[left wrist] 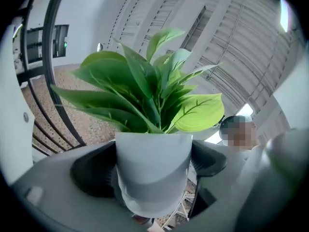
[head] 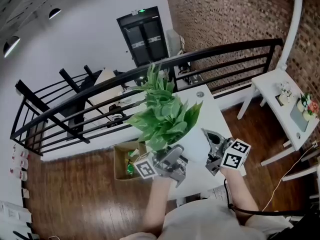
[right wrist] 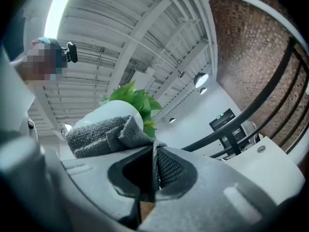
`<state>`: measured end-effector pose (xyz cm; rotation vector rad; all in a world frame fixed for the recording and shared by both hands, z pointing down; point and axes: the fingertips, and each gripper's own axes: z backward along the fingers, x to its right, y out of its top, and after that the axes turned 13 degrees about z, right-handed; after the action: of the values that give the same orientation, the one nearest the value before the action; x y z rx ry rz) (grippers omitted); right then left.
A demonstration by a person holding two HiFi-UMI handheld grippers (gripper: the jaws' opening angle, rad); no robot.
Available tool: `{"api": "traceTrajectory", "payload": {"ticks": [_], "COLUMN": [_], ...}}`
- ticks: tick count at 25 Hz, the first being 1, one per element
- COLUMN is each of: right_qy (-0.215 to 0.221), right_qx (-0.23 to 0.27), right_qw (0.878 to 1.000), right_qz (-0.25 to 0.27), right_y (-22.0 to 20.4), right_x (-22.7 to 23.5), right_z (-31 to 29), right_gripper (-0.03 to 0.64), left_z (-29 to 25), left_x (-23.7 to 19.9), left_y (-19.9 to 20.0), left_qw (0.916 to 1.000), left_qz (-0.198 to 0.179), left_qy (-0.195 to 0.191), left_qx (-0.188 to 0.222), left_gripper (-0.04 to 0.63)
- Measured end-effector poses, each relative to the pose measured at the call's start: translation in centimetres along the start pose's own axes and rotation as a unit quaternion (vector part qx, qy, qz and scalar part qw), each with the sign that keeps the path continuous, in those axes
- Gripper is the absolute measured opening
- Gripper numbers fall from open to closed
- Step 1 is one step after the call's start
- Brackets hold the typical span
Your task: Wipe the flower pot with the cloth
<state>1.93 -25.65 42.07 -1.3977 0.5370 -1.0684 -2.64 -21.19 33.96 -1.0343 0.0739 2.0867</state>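
My left gripper (left wrist: 153, 170) is shut on a white flower pot (left wrist: 154, 158), one jaw on each side of it. The pot is lifted and tilted, and its broad green leaves (left wrist: 145, 91) rise above it. In the head view the leaves (head: 162, 109) hide the pot above the left gripper (head: 169, 165). My right gripper (right wrist: 153, 170) is shut on a grey cloth (right wrist: 101, 135). The cloth's free part lies against the rounded side of the pot (right wrist: 108, 111). In the head view the right gripper (head: 214, 146) is just right of the plant.
A white table (head: 207, 119) lies below the plant, with a black railing (head: 100, 91) behind it. An open cardboard box (head: 122, 161) stands on the wooden floor at the left. A small white side table (head: 280, 99) with objects on it stands at the right, near the brick wall.
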Motion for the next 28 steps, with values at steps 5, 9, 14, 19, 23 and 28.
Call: {"api": "traceTrajectory", "payload": {"ticks": [5,9,14,19,23,28], "right_qy": [-0.007,-0.007,-0.003,-0.018,-0.025,-0.035], "right_qx": [0.010,0.001,0.033,0.074,0.106,0.077], "right_qw": [1.000,1.000,0.999,0.995,0.988,0.993], "right_qz": [-0.017,-0.016,-0.009,-0.066,-0.112,-0.079], "right_y": [-0.8,-1.7,-1.2,0.2,2.5,2.1], "right_x": [0.1,-0.2,-0.8,0.3,2.2,1.4], "right_z": [-0.4,-0.5,-0.4,0.9,1.4,0.8], "right_gripper": [-0.003,-0.003,-0.003,-0.003,-0.003,-0.003], "left_z": [0.0,-0.8,-1.4,-2.4,-3.5,-3.5], "left_x": [-0.4,0.0,-0.2,-0.5,-1.6,-2.0], "left_y": [0.6,0.3,0.5,-0.7,-1.2,-1.0], "left_qw": [0.9996,0.9989,0.9974,0.9988,0.9991,0.9981], "left_qz": [0.002,0.021,0.017,-0.028,-0.021,-0.030], "left_qy": [-0.001,-0.017,-0.018,0.006,0.019,0.034], "left_qx": [0.027,0.039,0.068,0.041,0.030,0.040], "left_gripper": [0.505,0.505,0.505,0.502,0.495,0.491]}}
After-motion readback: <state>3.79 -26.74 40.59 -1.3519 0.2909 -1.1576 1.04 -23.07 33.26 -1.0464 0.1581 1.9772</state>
